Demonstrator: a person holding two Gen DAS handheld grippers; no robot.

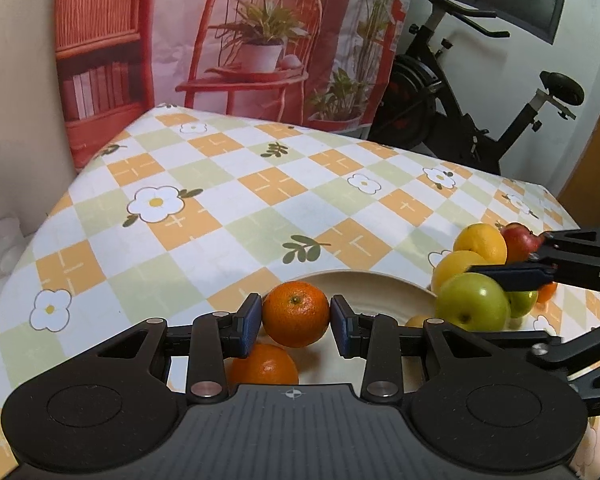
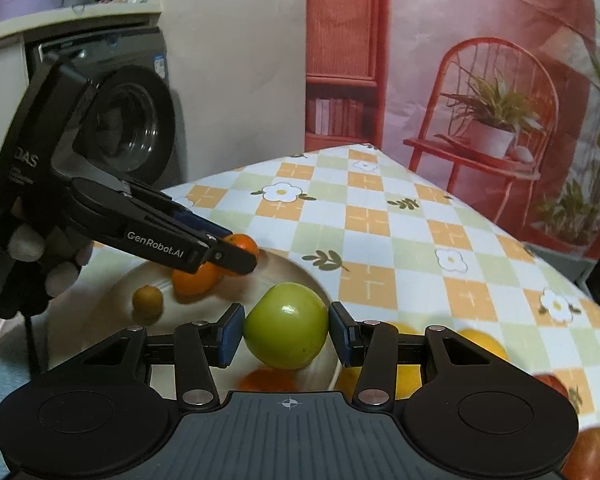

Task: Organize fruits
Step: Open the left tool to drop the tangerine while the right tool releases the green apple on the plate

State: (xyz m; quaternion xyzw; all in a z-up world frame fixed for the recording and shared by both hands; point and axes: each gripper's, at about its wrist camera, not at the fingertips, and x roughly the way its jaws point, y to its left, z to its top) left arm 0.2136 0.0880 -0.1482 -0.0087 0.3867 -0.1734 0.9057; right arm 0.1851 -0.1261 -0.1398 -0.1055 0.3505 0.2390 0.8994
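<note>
My left gripper (image 1: pixel 296 322) is clamping a round, dimpled orange tangerine (image 1: pixel 296 314) between its blue pads, holding it over the cream ceramic plate (image 1: pixel 380 284). A second orange tangerine (image 1: pixel 265 366) is lying on the plate at six o'clock of the held one. My right gripper (image 2: pixel 286 334) is squeezing a smooth green apple (image 2: pixel 286 326) above the same plate. A small yellow-green citrus (image 2: pixel 147 300) is sitting at nine o'clock of that apple. Two yellow lemons (image 1: pixel 480 244) and a red apple (image 1: pixel 520 240) are waiting on the checked floral tablecloth (image 1: pixel 228 200), at three o'clock of the plate.
</note>
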